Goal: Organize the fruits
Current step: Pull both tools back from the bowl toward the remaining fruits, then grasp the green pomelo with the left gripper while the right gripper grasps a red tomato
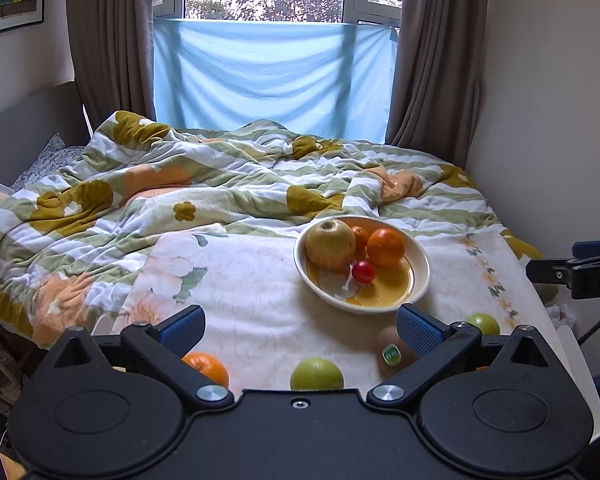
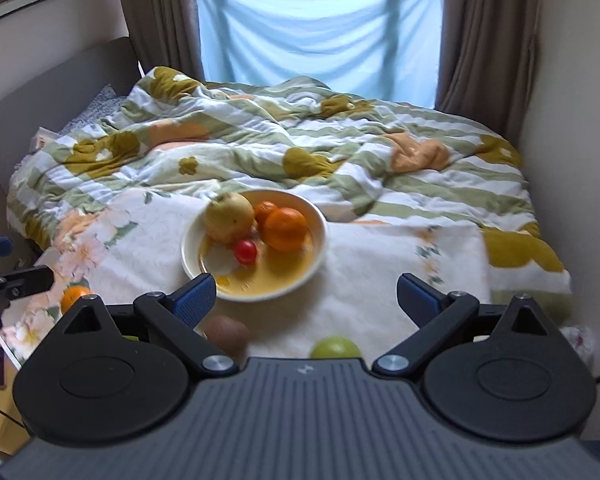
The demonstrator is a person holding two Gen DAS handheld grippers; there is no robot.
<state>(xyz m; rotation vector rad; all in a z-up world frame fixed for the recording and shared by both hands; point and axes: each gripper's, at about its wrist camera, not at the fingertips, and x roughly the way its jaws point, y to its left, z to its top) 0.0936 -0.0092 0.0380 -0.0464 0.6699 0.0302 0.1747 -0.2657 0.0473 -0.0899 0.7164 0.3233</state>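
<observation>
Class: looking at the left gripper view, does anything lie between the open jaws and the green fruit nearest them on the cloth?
Nothing visible does. The left gripper is open, and the green fruit sits on bare cloth between an orange and a kiwi.

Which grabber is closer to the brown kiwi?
Left, probably. The kiwi sits right beside the left gripper at its right finger; it lies just below the right gripper's left finger.
</observation>
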